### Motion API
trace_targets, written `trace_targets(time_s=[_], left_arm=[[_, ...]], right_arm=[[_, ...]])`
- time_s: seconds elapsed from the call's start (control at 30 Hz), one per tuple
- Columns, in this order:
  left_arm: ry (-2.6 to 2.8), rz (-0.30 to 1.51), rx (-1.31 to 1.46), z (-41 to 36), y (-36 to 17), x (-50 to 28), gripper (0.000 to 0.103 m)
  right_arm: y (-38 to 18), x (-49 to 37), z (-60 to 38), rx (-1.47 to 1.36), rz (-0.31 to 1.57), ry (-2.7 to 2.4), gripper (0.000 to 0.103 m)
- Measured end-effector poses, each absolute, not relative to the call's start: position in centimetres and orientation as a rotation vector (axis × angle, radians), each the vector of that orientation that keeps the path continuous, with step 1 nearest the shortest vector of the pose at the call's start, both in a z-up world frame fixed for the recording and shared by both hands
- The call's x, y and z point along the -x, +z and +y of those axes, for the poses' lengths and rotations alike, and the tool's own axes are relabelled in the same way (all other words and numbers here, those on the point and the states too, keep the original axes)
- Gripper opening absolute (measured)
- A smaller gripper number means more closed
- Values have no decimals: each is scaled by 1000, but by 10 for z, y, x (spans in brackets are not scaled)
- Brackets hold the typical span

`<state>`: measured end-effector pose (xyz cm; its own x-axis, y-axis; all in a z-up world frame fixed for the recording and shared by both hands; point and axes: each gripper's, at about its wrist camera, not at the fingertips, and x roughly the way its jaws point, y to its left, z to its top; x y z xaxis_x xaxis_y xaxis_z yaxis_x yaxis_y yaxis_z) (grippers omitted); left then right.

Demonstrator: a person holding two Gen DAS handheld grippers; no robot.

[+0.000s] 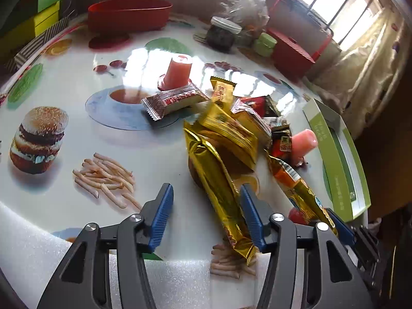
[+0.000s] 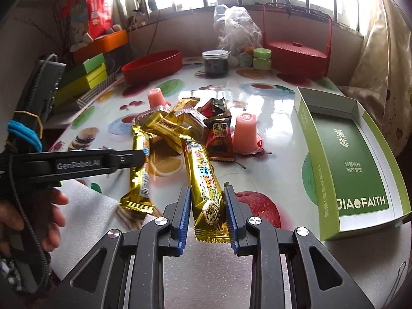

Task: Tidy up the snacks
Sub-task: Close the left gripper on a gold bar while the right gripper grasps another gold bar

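Note:
A pile of wrapped snacks lies mid-table: gold bars, a red-and-black packet (image 2: 219,135), a red-white packet (image 1: 172,101) and two pink jelly cups (image 1: 177,70) (image 2: 246,135). My left gripper (image 1: 206,195) is open, its jaws either side of a long gold bar (image 1: 219,188) that lies on the table. My right gripper (image 2: 207,195) has its jaws against the sides of another gold bar (image 2: 206,185). The left gripper's body (image 2: 77,164) shows in the right wrist view, over the left gold bar (image 2: 140,164).
An open green box (image 2: 352,154) lies at the right table edge, also in the left wrist view (image 1: 340,159). A red oval bowl (image 1: 128,13), a dark jar (image 2: 215,63), a red basket (image 2: 296,51), a plastic bag and green boxes (image 2: 85,77) stand at the back. White foam sheet (image 1: 31,244) covers the near edge.

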<state>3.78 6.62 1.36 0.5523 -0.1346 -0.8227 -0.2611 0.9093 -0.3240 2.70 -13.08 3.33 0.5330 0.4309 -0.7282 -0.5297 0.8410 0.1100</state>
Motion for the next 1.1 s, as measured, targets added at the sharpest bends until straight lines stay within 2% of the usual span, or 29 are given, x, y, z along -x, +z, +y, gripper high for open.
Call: trace_targets(time_s=[0.27,0.33,0.37,0.4,1.1], left_arm=[[75,974,369,48,14,-46,55],[69,988,334,43,11,-48,46],[67,993,316,40,10,-47,29],[56,994,317,39,9,-47,28],[32,935,354,52,33,-30,24]], right_arm=[[35,-25,-132,121,825,570,24],[36,-24,-133,118,822,569,24],[36,-25,-134,115,822,568,24],[36,-25,-134,113,822,567,24],[46,-20,-140,71,785,557,23]])
